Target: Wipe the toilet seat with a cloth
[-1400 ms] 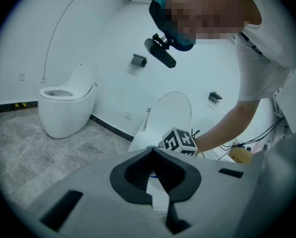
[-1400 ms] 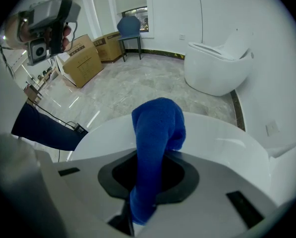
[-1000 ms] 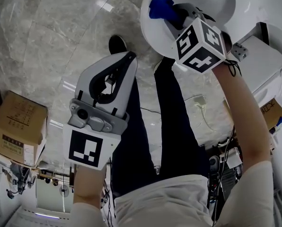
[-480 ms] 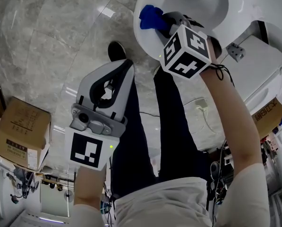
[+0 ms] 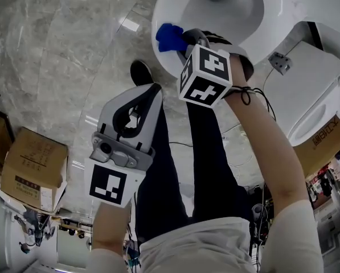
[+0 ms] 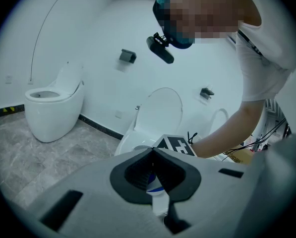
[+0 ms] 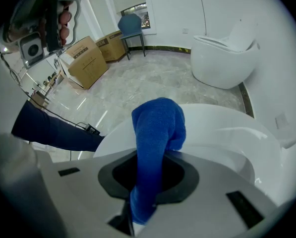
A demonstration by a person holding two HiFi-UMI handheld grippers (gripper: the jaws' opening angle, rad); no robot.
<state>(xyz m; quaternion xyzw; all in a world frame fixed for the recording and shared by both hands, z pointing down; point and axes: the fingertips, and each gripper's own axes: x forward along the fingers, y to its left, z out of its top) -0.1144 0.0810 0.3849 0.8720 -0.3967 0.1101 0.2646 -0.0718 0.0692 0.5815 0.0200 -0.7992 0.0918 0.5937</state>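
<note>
Two tools in our hands. Left tool (image 6: pixel 152 155) held back near our legs, jaws pressed together on nothing. Right tool (image 7: pixel 155 170) pinches the blue cloth (image 7: pixel 157 128), which sticks out ahead of its jaws onto the white toilet seat (image 7: pixel 227 125). Cardboard boxes (image 7: pixel 86 58) far beyond it.

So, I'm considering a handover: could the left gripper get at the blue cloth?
Probably yes: nothing stands between the left gripper and the blue cloth, though its jaws are shut and the right gripper clamps the cloth.
</note>
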